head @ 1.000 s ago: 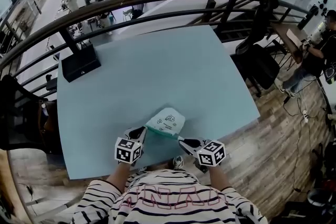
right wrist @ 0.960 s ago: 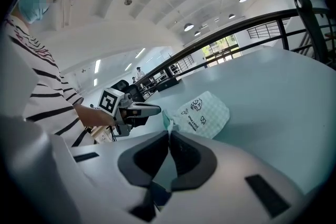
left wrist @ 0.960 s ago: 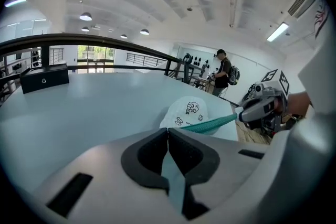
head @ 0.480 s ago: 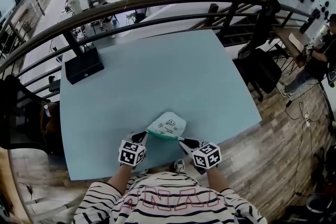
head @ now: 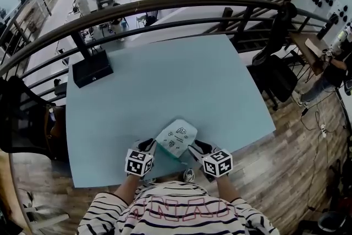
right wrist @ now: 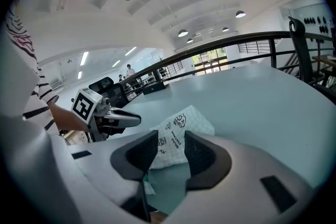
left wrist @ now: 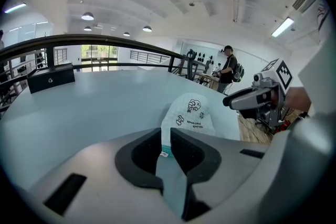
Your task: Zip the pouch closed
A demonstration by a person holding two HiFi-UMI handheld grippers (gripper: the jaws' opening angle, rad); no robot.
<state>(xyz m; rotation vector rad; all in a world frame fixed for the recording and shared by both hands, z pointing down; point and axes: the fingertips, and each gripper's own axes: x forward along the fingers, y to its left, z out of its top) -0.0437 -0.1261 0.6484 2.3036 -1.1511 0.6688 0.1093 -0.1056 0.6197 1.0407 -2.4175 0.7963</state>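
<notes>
A small white pouch (head: 176,136) with black drawings and a teal zip edge lies near the front edge of the light blue table (head: 165,80). My left gripper (head: 149,146) is shut on the pouch's near left end; in the left gripper view its pads pinch the teal edge (left wrist: 165,150) and the pouch (left wrist: 192,114) stretches away beyond them. My right gripper (head: 196,147) is at the pouch's right end and its jaws are opening. In the right gripper view the pouch (right wrist: 181,129) shows through the gap of the right gripper (right wrist: 171,150), untouched by either pad.
A black box (head: 92,67) stands at the table's far left corner, by a dark curved railing (head: 181,5). Wooden floor and a dark chair (head: 275,77) lie off the right edge. People stand far off beyond the railing.
The right gripper's jaws have come apart and let go of the pouch's right end. The teal edge, taut between both grippers before, now lies slack. The left gripper has kept its hold.
</notes>
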